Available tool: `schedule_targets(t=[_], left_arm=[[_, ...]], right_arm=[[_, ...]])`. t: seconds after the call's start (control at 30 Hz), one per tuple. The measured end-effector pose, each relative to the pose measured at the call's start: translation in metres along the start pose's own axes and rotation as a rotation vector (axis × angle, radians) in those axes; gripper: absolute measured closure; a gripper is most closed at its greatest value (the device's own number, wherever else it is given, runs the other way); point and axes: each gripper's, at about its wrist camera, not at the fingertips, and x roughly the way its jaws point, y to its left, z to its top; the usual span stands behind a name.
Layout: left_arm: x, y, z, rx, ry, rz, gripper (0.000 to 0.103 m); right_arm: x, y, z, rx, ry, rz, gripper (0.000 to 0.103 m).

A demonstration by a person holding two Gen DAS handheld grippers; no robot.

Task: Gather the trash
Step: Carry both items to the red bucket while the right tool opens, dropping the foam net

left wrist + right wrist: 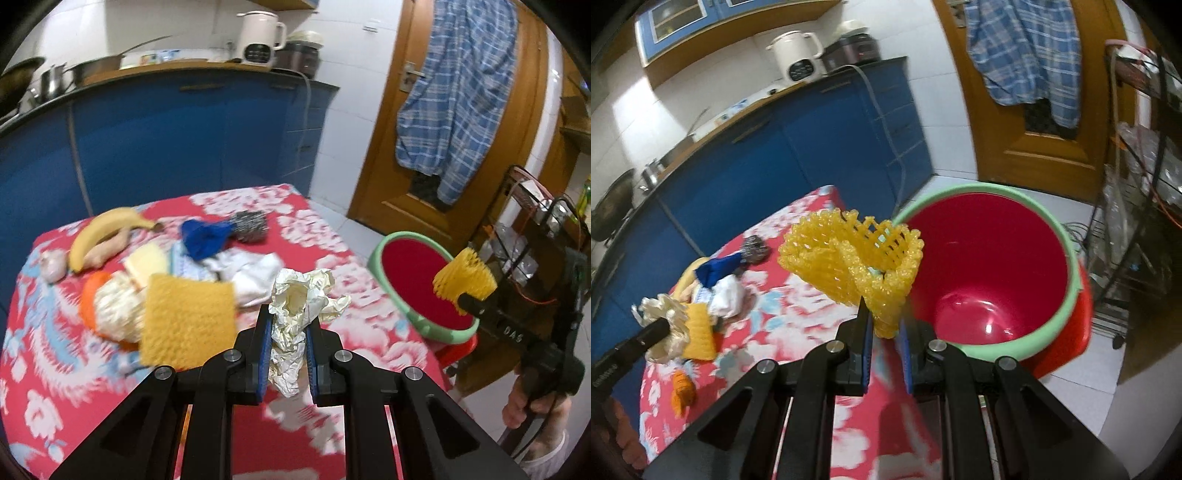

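My left gripper (289,325) is shut on a crumpled ball of white paper (303,295), held above the red flowered tablecloth (354,243). My right gripper (884,321) is shut on a yellow foam fruit net (853,262), which hangs at the rim of the red bin (990,273) with its green rim. From the left wrist camera the same net (465,280) and the right gripper (466,302) show over the bin (417,273) at the table's right side. From the right wrist camera the paper ball (665,321) and the left gripper (659,326) appear at the left.
On the cloth lie a banana (107,232), a garlic bulb (53,264), a yellow scouring pad (188,317), a blue cloth (205,238), a steel scourer (251,223), white wrappers (255,277) and an orange piece (681,391). Blue cabinets (166,140) stand behind, a wire rack (1137,221) at right.
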Motion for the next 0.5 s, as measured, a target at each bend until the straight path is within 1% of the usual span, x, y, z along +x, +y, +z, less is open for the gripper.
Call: schedule_targets(t=[0.23, 0.37, 0.5], left_arm=[[0.02, -0.032, 0.015, 0.035, 0.009, -0.048, 0.087], [0.03, -0.05, 0.022, 0.057, 0.011, -0.066, 0.087], [0.04, -0.065, 0.026, 0.079, 0.021, -0.083, 0.087]], right_arm=[[0.011, -0.035, 0.004, 0.058, 0.022, -0.047, 0.086], [0.016, -0.048, 0.005, 0.082, 0.028, -0.062, 0.083], [0.021, -0.061, 0.005, 0.104, 0.032, -0.076, 0.083]])
